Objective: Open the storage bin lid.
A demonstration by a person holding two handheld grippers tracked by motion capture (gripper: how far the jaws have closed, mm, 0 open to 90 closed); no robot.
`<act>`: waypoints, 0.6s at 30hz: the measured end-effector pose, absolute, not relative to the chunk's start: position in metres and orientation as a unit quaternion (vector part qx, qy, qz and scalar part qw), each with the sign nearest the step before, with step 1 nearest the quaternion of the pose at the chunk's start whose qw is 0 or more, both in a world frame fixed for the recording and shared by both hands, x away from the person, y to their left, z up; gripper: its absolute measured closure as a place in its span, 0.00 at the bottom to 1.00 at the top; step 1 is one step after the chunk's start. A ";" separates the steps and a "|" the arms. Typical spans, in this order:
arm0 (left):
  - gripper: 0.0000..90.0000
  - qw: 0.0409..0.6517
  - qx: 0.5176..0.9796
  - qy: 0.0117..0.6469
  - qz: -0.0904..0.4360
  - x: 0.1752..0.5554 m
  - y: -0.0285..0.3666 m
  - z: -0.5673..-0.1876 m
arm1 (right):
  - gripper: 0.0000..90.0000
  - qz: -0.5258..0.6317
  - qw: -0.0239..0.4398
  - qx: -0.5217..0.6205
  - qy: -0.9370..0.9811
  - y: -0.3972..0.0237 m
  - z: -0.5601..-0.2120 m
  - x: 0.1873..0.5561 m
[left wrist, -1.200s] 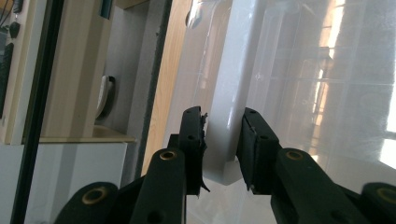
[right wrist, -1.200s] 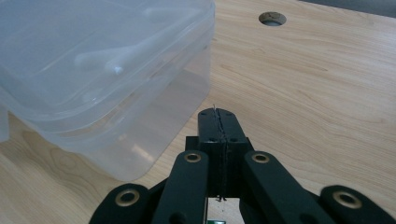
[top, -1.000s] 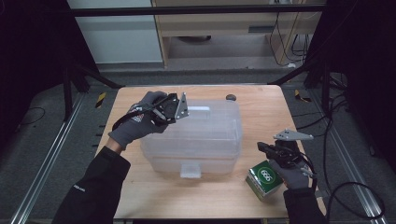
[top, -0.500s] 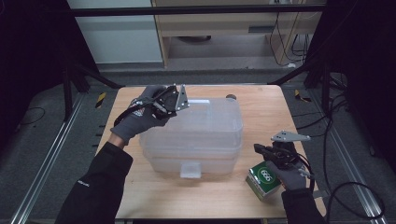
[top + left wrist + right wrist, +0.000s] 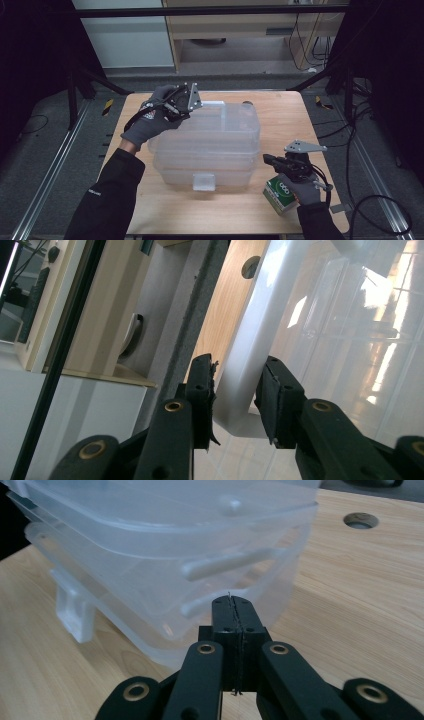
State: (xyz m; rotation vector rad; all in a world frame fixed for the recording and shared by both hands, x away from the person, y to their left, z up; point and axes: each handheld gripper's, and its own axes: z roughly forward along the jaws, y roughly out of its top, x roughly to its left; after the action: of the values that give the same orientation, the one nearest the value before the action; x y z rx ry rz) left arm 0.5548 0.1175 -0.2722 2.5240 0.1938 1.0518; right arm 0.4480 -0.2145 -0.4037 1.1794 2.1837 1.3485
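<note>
**Left fingers loosening at the lid's corner, right fingers pressed together**

A clear plastic storage box (image 5: 210,145) sits in the middle of the wooden surface (image 5: 280,215), its translucent lid (image 5: 320,325) on top and a small latch (image 5: 203,181) on the near side. The left gripper (image 5: 186,100), held in a gloved hand (image 5: 150,122), is at the box's far left corner. In the left gripper view its fingers (image 5: 202,400) stand either side of the lid's rounded white rim; they have just been opening, and a narrow gap shows between each pad and the rim, so nothing is clamped.

The right gripper (image 5: 270,160) is low over the surface just beside the box's near right corner, pointing at its side wall. Its fingers (image 5: 234,630) are pressed flat together with nothing between them; whether their tips touch the wall I cannot tell. Under that hand, a green and white carton (image 5: 280,192) lies on the surface, near the box.
</note>
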 end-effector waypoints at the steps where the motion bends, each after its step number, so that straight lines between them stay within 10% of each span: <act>1: 0.76 0.199 0.902 0.069 0.376 0.555 0.117 -0.272 | 1.00 0.471 0.158 0.412 0.763 -0.215 -0.404 0.448; 18: 0.69 0.216 0.904 0.081 0.360 0.551 0.123 -0.273 | 1.00 0.501 0.145 0.404 0.751 -0.203 -0.401 0.450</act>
State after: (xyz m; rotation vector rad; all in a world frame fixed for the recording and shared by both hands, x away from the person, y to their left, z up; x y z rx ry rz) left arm 0.5510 0.1228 -0.2732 2.5046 0.2242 0.9985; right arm 0.4500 -0.2027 -0.4008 1.1653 2.1642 1.4445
